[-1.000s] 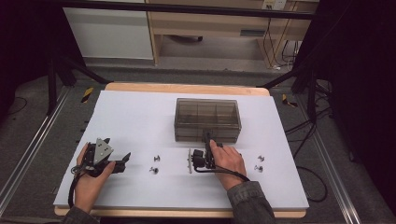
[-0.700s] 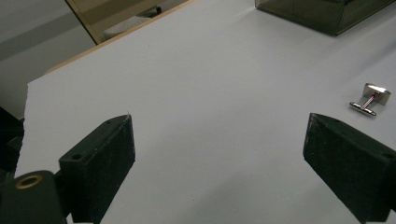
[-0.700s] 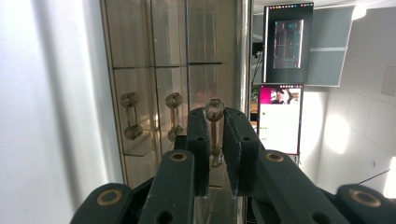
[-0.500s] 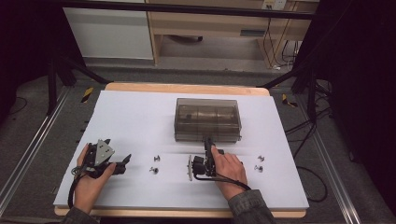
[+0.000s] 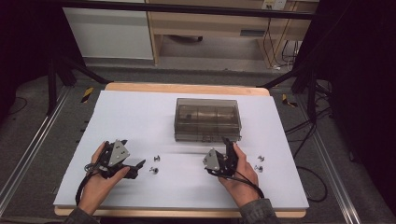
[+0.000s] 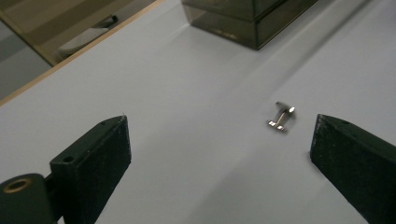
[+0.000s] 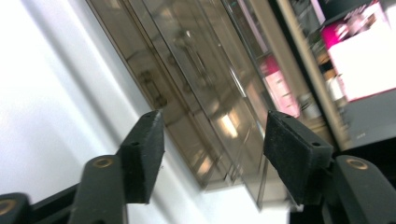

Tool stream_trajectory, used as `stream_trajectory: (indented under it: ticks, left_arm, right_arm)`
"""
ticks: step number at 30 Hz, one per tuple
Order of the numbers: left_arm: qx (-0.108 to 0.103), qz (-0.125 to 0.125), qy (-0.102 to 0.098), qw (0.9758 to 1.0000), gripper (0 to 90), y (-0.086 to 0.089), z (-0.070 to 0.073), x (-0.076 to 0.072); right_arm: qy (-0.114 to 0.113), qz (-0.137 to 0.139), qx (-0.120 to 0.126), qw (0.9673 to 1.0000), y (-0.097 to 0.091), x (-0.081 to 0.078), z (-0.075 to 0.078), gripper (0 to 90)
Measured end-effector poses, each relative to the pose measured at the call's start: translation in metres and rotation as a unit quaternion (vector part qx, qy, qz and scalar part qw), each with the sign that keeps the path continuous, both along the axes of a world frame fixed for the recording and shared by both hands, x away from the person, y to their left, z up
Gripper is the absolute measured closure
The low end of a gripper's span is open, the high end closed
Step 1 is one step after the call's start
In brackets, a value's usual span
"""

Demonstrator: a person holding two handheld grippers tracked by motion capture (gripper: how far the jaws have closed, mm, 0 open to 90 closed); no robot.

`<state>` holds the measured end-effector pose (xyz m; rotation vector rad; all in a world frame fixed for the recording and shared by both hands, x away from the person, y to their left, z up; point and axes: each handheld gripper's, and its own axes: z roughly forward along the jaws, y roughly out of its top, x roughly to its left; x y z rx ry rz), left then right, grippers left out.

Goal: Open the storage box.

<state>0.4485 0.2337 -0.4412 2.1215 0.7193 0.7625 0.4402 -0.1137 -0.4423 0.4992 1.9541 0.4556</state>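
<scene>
A smoky transparent plastic box (image 5: 208,119) with its lid down stands at the middle of the white board (image 5: 140,116). My right gripper (image 5: 228,143) is held just in front of the box, pointing at it. In the right gripper view the right gripper (image 7: 212,135) is tilted. Its jaws have just been opening and are now apart, with nothing between them and the box (image 7: 196,88) a little beyond. My left gripper (image 5: 137,164) is low at the front left, wide open (image 6: 219,140). A small metal clip (image 6: 281,116) lies ahead of it, near its right jaw.
Two small metal clips (image 5: 155,164) lie between the hands, and two more (image 5: 259,163) lie right of the right hand. The board's wooden edge (image 5: 187,87) runs behind the box. Black stands and cables sit on the floor at both sides.
The right gripper has drawn back from the box front toward the person and its jaws have spread. The left hand has shifted slightly.
</scene>
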Motion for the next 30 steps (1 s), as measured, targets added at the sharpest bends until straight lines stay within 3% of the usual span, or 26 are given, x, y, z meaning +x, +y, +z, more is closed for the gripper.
stream_trajectory:
  ticks: [4,7,10,11,14,17,20,23,25,28,30]
  left_arm:
    - [0.002,-0.028,-0.002,0.9996,5.1,-0.013,0.011,0.004]
    - [-0.003,-0.047,0.014,0.9988,5.4,-0.022,0.016,0.009]
    - [0.005,-0.067,0.022,0.9975,6.7,-0.029,0.020,0.014]
    - [-0.003,-0.070,0.028,0.9971,6.7,-0.031,0.019,0.016]
    - [-0.003,-0.082,0.046,0.9956,8.1,-0.037,0.019,0.022]
    - [0.009,-0.104,0.060,0.9927,10.8,-0.047,0.022,0.028]
    - [0.021,-0.116,0.059,0.9913,13.1,-0.056,0.026,0.031]
    - [0.018,-0.117,0.061,0.9911,14.9,-0.063,0.029,0.037]
    - [0.031,-0.119,0.052,0.9911,16.9,-0.066,0.034,0.042]
    - [-0.003,-0.120,0.058,0.9911,24.3,-0.067,0.039,0.049]
    - [-0.003,-0.125,0.061,0.9903,27.7,-0.069,0.040,0.054]
  right_arm:
    - [0.032,-0.003,0.062,0.9976,-0.023,-0.001,0.008,34.8]
    - [0.054,-0.009,0.099,0.9936,-0.042,0.000,0.014,31.6]
    - [0.089,-0.007,0.135,0.9868,-0.062,0.003,0.019,30.8]
    - [0.106,-0.004,0.152,0.9826,-0.070,0.005,0.021,30.6]
    - [0.131,-0.001,0.179,0.9752,-0.087,0.009,0.024,28.4]
    - [0.144,0.003,0.193,0.9706,-0.098,0.014,0.026,28.0]
    - [0.171,0.008,0.204,0.9639,-0.109,0.022,0.028,30.8]
    - [0.184,0.012,0.215,0.9591,-0.118,0.030,0.031,34.4]
    - [0.188,0.018,0.220,0.9570,-0.123,0.035,0.035,36.6]
    - [0.196,0.030,0.227,0.9535,-0.127,0.041,0.038,41.0]
    - [0.204,0.041,0.229,0.9509,-0.127,0.045,0.040,45.5]
